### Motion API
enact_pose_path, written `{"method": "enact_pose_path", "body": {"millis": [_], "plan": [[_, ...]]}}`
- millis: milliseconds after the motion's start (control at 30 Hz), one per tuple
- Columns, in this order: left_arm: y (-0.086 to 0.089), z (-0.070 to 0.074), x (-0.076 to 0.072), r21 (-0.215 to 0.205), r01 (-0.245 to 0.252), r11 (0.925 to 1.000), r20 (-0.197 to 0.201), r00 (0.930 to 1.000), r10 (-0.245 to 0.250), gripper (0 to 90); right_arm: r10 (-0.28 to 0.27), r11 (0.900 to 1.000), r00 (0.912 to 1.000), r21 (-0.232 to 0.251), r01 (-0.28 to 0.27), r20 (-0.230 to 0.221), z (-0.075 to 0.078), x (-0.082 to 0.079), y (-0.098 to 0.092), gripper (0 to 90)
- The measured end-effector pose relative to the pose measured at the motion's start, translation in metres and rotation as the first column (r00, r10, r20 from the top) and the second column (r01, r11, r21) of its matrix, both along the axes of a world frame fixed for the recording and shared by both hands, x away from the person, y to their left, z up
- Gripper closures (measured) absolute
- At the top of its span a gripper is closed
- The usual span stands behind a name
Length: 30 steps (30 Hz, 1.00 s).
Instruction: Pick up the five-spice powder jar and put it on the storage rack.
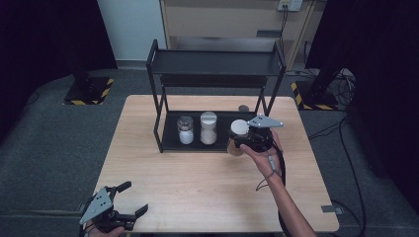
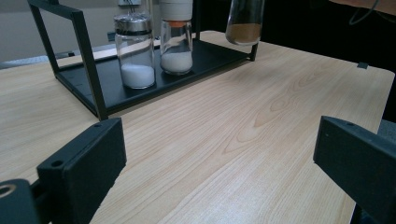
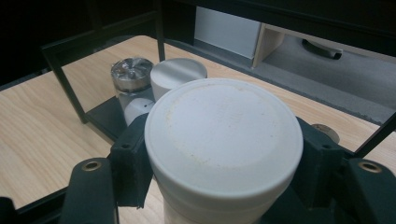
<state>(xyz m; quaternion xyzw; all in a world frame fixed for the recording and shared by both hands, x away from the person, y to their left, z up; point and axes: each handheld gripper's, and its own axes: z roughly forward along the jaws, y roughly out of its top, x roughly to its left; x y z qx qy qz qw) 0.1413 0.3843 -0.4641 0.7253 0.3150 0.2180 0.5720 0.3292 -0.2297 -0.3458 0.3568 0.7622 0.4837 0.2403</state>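
Holding the white-lidded jar (image 3: 224,149) tight in my right jaws at the rack's (image 1: 170,143) front edge, I could clip that rim or knock the two jars (image 1: 197,129) beyond. My left jaws (image 1: 129,200) hang wide open, empty.

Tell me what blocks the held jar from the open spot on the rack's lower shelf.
Nothing visible. The right gripper holds the white-lidded jar at the lower shelf's front right edge; the two jars already there stand further left.
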Motion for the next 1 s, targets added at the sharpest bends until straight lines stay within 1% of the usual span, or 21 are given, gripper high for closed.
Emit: {"method": "enact_pose_path", "body": {"millis": [100, 200, 467, 800, 1000], "plan": [[0.000, 0.000, 0.000, 0.000, -0.001, 1.0000, 0.000, 1.0000, 0.001, 1.4, -0.008, 1.000, 0.9999, -0.002, 0.008, -0.010, -0.001, 0.007, 0.003, 34.2], [0.000, 0.000, 0.000, -0.001, 0.000, 1.0000, 0.000, 1.0000, 0.000, 1.4, -0.023, 1.000, 0.9997, -0.012, 0.023, -0.005, -0.003, 0.012, 0.007, 34.2], [0.001, 0.000, 0.000, 0.001, 0.000, 1.0000, 0.000, 1.0000, 0.000, 1.4, -0.053, 0.999, 0.9984, -0.007, 0.053, -0.018, -0.008, 0.026, 0.008, 34.1], [0.001, 0.000, 0.000, 0.000, 0.000, 1.0000, -0.001, 1.0000, 0.000, 1.4, -0.067, 0.998, 0.9975, -0.018, 0.067, -0.020, -0.010, 0.040, 0.018, 34.2], [0.001, 0.000, 0.000, -0.001, 0.001, 1.0000, 0.000, 1.0000, -0.001, 1.5, -0.078, 0.997, 0.9966, -0.014, 0.078, -0.027, -0.012, 0.047, 0.020, 34.2]]}}
